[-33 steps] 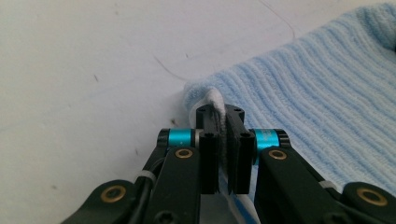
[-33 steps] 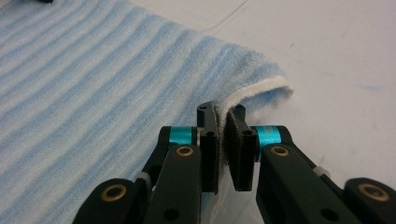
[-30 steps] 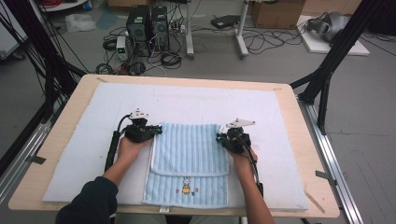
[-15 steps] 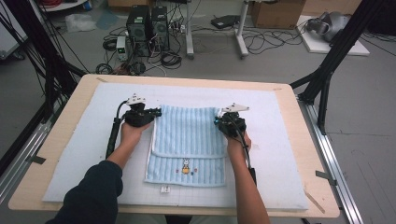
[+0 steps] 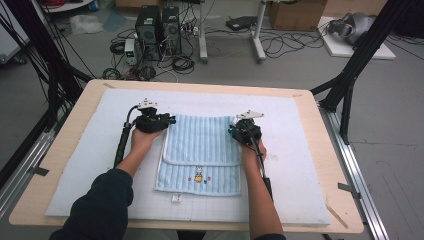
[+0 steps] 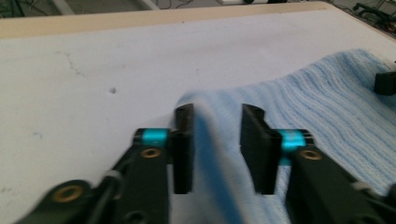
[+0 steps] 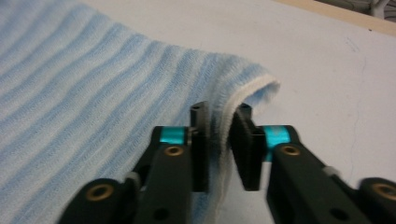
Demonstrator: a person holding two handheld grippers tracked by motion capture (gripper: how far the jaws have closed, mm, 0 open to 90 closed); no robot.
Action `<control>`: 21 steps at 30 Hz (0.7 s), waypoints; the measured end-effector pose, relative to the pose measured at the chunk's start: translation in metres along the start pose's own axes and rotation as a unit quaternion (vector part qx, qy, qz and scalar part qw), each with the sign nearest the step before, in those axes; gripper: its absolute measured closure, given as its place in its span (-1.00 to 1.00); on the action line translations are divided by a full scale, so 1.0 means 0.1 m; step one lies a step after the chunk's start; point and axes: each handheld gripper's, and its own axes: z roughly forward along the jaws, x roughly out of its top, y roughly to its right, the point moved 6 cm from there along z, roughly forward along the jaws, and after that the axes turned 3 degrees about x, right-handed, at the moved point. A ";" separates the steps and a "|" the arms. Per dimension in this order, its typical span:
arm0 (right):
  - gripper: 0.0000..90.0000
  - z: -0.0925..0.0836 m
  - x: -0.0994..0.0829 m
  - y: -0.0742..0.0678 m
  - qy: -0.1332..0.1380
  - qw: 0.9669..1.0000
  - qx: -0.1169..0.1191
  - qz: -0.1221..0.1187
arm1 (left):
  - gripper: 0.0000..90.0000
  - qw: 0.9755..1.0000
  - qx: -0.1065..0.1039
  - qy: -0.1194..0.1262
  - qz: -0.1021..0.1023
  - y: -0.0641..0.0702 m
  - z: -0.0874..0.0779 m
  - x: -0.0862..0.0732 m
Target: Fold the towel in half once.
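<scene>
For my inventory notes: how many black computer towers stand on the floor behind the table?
2: one computer tower at left, the other computer tower directly right of it, side by side among cables. More may be hidden.

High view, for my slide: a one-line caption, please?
Both tongs, left and right, just opening at the far corners of a folded blue towel.

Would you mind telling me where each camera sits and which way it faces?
High view: above the person's side, looking forward and down on the table; both forearms, left gripper and right gripper show.
Left gripper view: rides the left gripper, facing along its parted jaws.
Right gripper view: rides the right gripper, likewise.
All share the blue towel.
</scene>
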 end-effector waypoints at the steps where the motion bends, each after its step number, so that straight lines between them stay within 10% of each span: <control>1: 0.53 -0.01 -0.01 0.01 -0.001 1.000 0.000 0.006 | 0.25 1.000 -0.004 -0.003 0.000 0.00 -0.01 -0.01; 12: 0.19 -0.24 0.06 -0.02 0.023 1.000 0.013 0.013 | -0.31 0.999 -0.046 0.001 -0.009 0.16 -0.27 -0.05; 21: 0.07 -0.54 -0.05 -0.18 0.020 0.999 0.040 -0.003 | -0.33 0.997 -0.075 0.007 0.017 0.33 -0.56 -0.20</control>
